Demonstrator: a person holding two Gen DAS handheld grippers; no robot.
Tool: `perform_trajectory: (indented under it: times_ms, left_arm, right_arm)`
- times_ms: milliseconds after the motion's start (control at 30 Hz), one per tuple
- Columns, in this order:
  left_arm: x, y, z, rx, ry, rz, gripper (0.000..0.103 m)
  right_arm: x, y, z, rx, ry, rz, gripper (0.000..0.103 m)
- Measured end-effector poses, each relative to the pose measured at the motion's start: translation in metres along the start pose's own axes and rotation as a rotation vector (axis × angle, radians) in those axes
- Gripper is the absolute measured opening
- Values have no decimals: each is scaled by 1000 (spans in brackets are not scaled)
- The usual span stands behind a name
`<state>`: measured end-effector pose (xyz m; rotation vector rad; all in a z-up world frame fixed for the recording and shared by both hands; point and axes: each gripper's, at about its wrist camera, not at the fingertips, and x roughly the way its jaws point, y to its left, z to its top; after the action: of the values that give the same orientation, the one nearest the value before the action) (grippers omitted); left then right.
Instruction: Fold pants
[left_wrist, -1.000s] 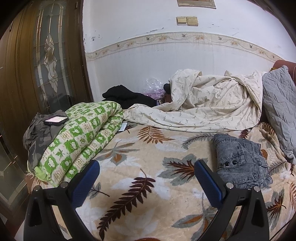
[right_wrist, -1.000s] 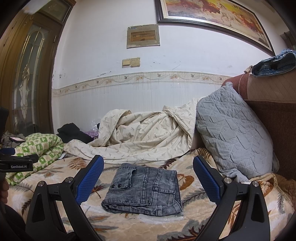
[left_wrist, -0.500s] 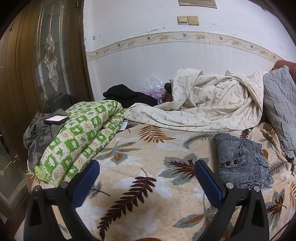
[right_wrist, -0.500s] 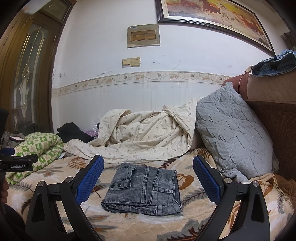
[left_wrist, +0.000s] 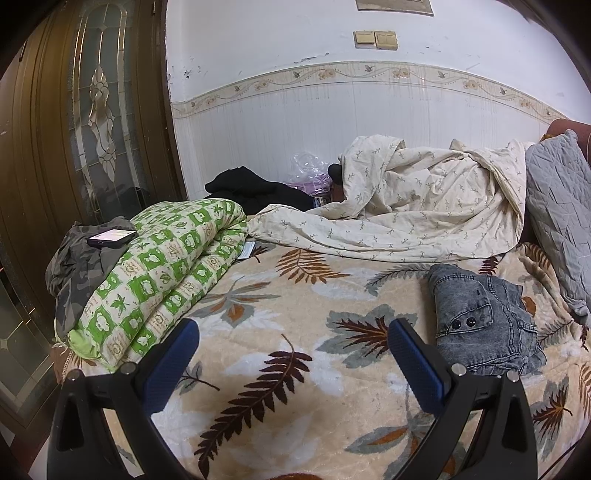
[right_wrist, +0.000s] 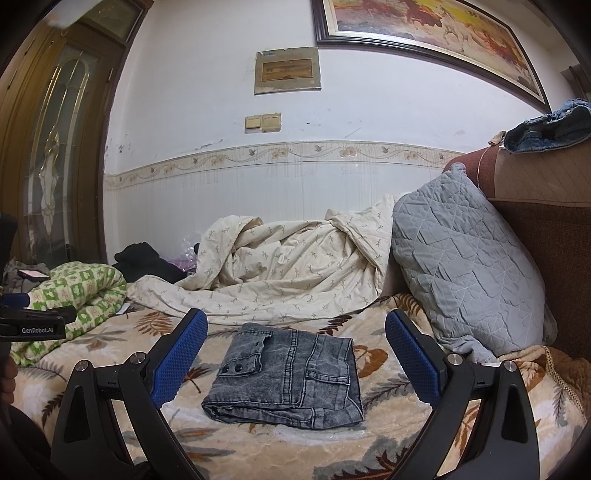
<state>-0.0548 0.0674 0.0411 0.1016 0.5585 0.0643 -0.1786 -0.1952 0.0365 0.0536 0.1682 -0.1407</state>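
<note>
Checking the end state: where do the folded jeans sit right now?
The folded jeans lie on the leaf-print blanket, centred ahead of the open right gripper, near the grey pillow.

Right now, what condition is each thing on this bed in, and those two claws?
Gray jeans: folded into a compact stack, lying flat on the leaf blanket.
Left claw: open, empty.
Right claw: open, empty, above the jeans.
Green quilt: rolled up.
Cream duvet: crumpled.
Phone: screen lit.
Gray pillow: leaning upright.
</note>
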Motion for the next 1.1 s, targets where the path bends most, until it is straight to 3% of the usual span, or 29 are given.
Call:
perform_trajectory:
  times_ms: [1100]
  left_arm:
    - [4,3,-2,-10,9,9,103]
  right_arm:
    - [4,1,-1,-14,15,8,98]
